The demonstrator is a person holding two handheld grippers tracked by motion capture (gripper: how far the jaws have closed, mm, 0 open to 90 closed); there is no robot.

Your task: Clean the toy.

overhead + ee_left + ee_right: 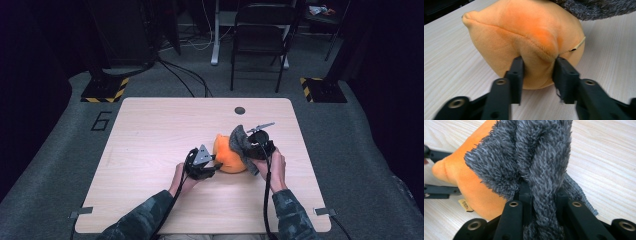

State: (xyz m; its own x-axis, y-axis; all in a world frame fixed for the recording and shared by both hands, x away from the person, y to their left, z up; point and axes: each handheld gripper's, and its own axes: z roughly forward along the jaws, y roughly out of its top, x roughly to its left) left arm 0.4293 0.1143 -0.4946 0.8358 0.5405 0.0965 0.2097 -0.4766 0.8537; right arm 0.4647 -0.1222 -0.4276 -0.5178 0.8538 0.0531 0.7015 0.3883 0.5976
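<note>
Grip on orange plush may slip

Left gripper [537,75], lower centre of its view, pinches a fold of the orange plush [227,155] at table centre. Right gripper [541,200] clamps the grey fleece [534,157]; pulling could tear either hold free.

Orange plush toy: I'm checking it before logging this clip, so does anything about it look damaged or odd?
No damage shows. The orange plush toy is dented where the left gripper pinches a fold, and the right gripper clamps its grey furry part.
</note>
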